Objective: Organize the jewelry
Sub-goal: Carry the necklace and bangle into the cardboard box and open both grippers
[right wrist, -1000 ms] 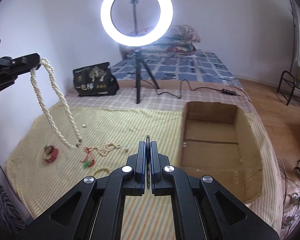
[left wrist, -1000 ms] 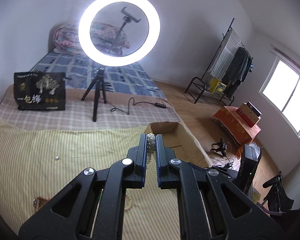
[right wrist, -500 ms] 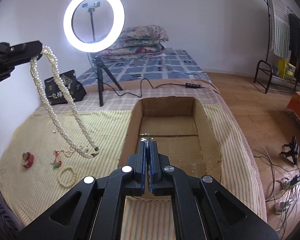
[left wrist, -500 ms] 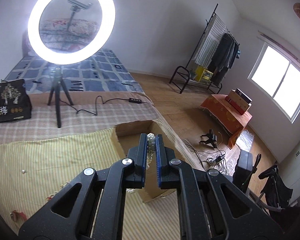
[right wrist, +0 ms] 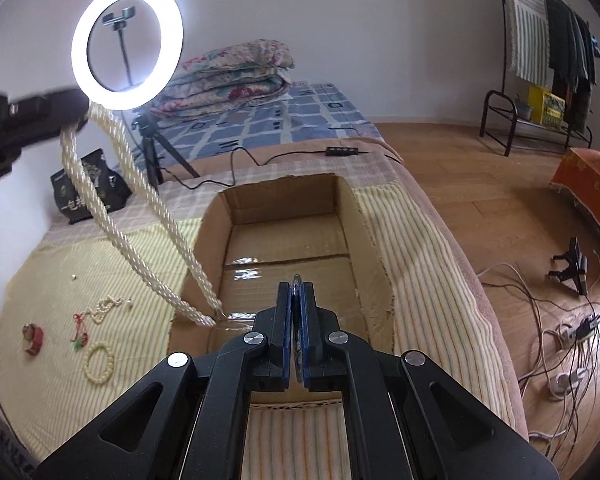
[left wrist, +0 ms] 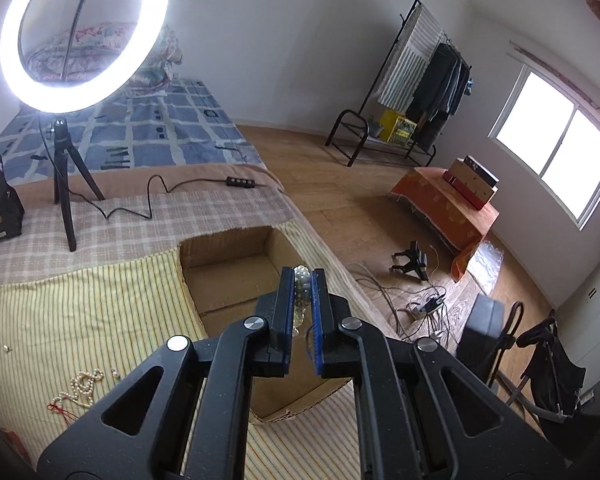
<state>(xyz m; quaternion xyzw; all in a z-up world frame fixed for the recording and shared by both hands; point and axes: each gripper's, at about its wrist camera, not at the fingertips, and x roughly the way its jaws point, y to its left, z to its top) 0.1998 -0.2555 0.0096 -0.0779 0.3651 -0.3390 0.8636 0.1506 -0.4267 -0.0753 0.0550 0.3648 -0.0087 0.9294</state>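
Evidently the cardboard box (right wrist: 284, 248) is sitting open on the bed (right wrist: 80, 264) to collect jewelry. The left hand-held gripper (left wrist: 303, 280) is clamping the pearl necklace (right wrist: 140, 216), dangling its loop over the box's rim, while the right hand-held gripper (right wrist: 297, 288) is pinching something thin I cannot identify.

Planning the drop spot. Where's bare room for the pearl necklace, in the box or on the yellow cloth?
The cardboard box floor is bare across its whole taped bottom, wall to wall. The pearl necklace hangs at the box's near-left corner. The yellow striped cloth is bare near the box; farther left lie the pearl strand, bead bracelet and red bangle.
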